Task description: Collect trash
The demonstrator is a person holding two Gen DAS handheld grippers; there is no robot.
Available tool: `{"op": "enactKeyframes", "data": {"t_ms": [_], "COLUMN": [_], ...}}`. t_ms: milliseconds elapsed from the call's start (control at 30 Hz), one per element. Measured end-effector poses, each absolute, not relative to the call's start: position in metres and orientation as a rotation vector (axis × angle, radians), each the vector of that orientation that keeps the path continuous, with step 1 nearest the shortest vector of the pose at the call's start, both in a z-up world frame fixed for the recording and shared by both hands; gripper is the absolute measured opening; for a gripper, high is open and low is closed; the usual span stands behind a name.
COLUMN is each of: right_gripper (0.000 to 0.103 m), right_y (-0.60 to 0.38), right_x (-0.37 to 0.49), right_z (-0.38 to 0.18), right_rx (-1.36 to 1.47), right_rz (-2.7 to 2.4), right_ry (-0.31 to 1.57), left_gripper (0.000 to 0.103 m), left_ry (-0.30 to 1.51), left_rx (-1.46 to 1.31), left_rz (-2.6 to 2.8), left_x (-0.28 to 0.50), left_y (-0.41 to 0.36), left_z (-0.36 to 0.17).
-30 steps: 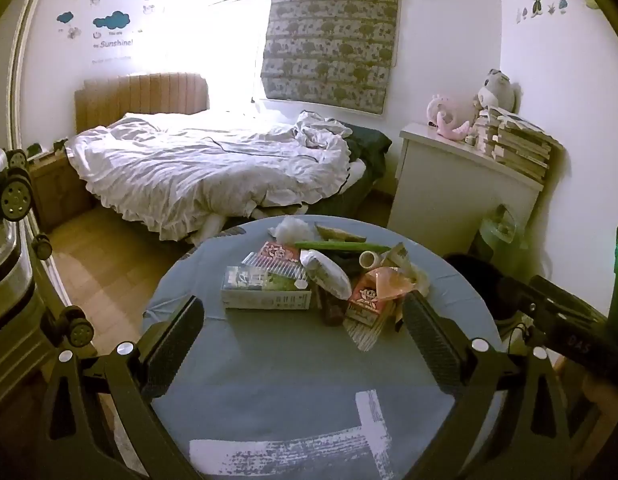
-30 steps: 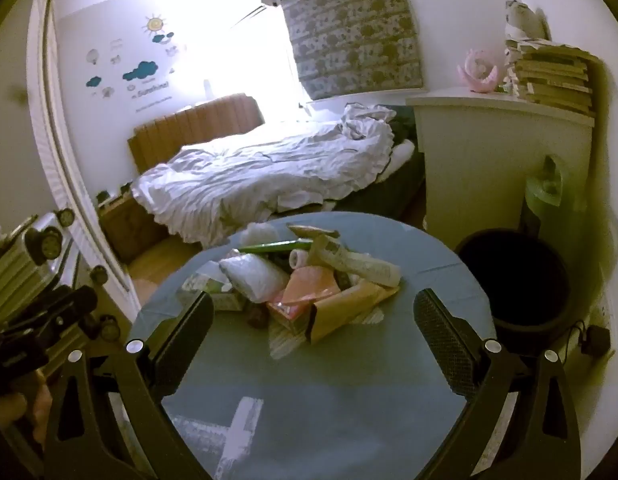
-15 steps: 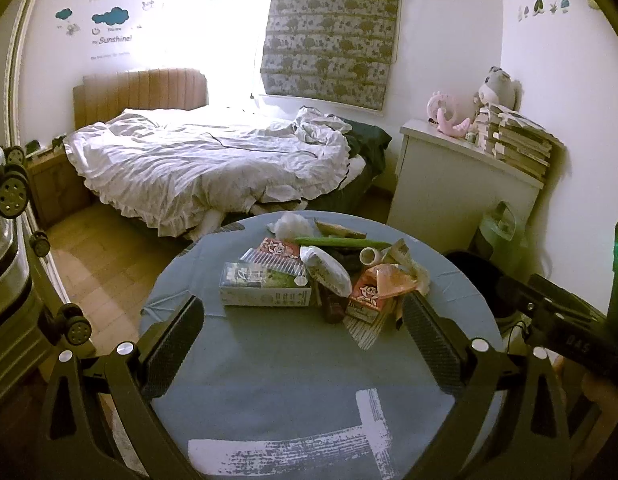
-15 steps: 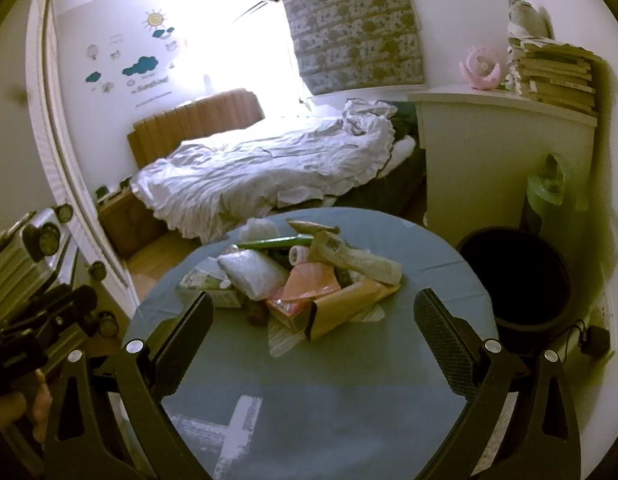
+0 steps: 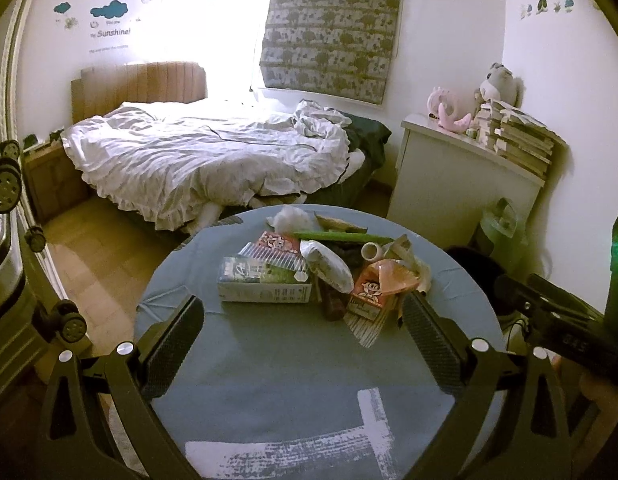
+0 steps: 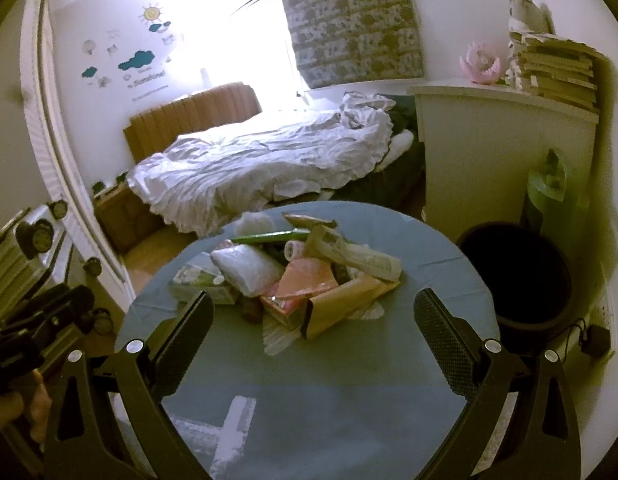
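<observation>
Bedroom, round blue tabletop (image 5: 269, 360) bearing a trash pile (image 5: 321, 268) at its far side, 12 o'clock from both tools. Left hand-held gripper (image 5: 305, 340) spread wide, holding nothing, short of the pile. Right hand-held gripper (image 6: 313, 340) likewise agape, touching nothing; black bin (image 6: 521, 276) at 2 o'clock.

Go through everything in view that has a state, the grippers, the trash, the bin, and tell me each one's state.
left gripper: open, empty, short of the pile
right gripper: open, empty, short of the pile
trash pile: heaped on the round table, untouched
milk carton: lying on its side
green stick: lying flat across the pile's far side
black bin: open, inside too dark to read
</observation>
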State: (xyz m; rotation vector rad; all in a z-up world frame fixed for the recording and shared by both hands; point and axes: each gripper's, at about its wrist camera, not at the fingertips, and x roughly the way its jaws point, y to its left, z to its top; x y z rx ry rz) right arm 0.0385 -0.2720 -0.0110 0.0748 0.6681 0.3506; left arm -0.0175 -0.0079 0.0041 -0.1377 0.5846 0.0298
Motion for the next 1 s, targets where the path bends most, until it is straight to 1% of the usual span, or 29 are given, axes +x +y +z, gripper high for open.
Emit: {"op": "enactKeyframes", "data": {"t_ms": [633,833,1000], "right_gripper": [0.099,0.099,0.099], "right_y": [-0.265,-0.259,-0.230], "right_x": [0.065,0.082,0.112], "right_z": [-0.032,-0.042,-0.025], "right_rx": [0.084,0.037,-0.064], "right_rz": [0.349,0.362,0.505], "right_ry": [0.702,0.703,0.695], "left_gripper": [0.098,0.098,0.098], "left_ry": [0.635,0.687,0.732], "left_rx": [-0.161,-0.215,-0.197], "left_rz": [0.020,-0.029,-0.052], "left_x": [0.005,0.019,0.041], "left_y": [0.003,0.023,0.054], "left_z": [-0.010,-0.036,-0.065]}}
